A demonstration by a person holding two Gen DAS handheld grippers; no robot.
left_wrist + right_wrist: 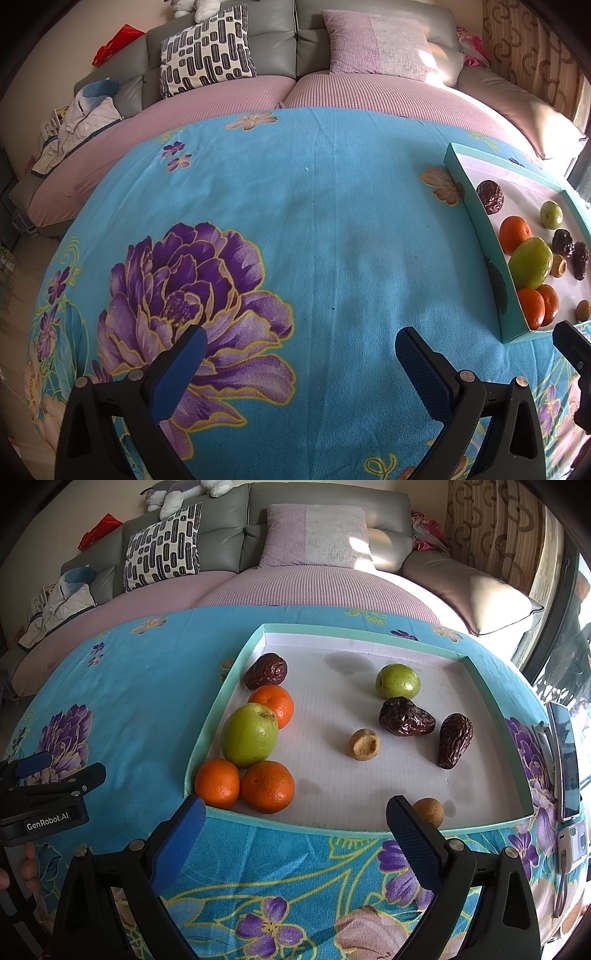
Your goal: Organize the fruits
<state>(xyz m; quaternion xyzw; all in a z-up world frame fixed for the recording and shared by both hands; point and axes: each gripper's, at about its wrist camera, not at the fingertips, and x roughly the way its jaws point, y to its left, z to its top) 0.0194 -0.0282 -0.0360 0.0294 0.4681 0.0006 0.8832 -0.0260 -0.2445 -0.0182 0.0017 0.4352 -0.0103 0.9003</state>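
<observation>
Lying in a shallow teal-walled tray [491, 686] at the right edge of the surface, over a blue floral cloth [332, 221].

Largest: big green apple [249, 734] resting against the tray's left wall, touching three oranges [267, 786]. Judging it firm, smooth, fairly heavy, likely slipping under a shallow pinch; gripping across the widest middle.

Oranges: judging firm, pebbled skin, gripping well at the equator. Crowding the apple, so clearance at the wall looking tight.

Small green fruit [398, 681] sitting apart toward the far wall; smooth, light.

Three dates [405, 716]: wrinkled, judging soft and sticky; pinching lightly across the short axis.

Two small tan fruits [364, 744]: light, possibly brittle.

Right tongs [295, 812] hovering at the tray's near wall, spread wide, holding nothing, touching nothing.

Left tongs [301, 343] hovering over bare cloth, spread wide, gripping nothing.
</observation>
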